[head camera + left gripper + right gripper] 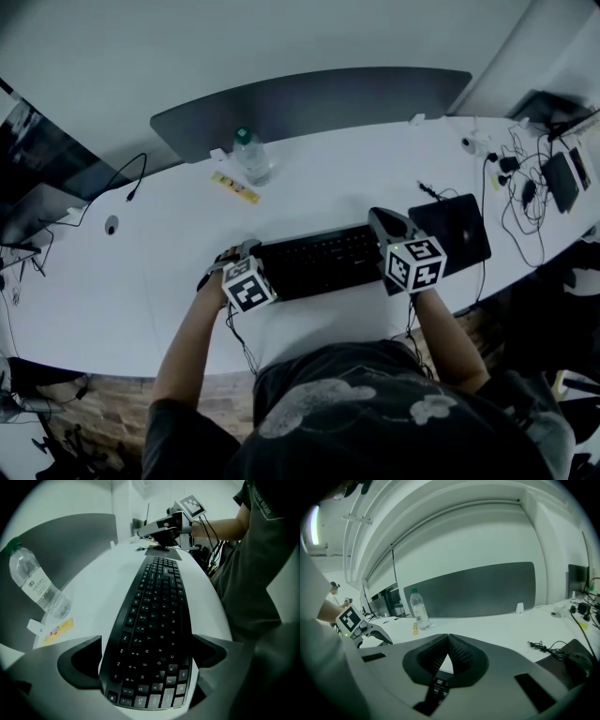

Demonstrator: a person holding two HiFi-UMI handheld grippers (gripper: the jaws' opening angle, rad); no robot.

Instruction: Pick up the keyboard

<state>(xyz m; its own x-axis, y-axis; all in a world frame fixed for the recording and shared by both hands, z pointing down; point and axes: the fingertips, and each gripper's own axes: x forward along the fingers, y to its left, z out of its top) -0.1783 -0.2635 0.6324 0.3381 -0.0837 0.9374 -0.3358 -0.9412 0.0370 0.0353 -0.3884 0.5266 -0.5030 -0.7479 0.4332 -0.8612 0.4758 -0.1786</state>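
A black keyboard (319, 261) lies across the white table (141, 281), close to the front edge. My left gripper (239, 253) points steeply down over its left end. In the left gripper view the keyboard (154, 620) runs between the wide-apart jaws of that gripper (147, 658), with a gap on each side. My right gripper (384, 216) hovers at the keyboard's right end. In the right gripper view its jaws (448, 641) meet with nothing between them, and a few keys of the keyboard (438, 688) show below them.
A clear water bottle (251, 155) and a yellow packet (234, 187) stand behind the keyboard. A dark pad (459, 230) lies just right of it, with tangled cables (525, 187) and small devices beyond. A grey divider panel (309, 98) lines the table's far side.
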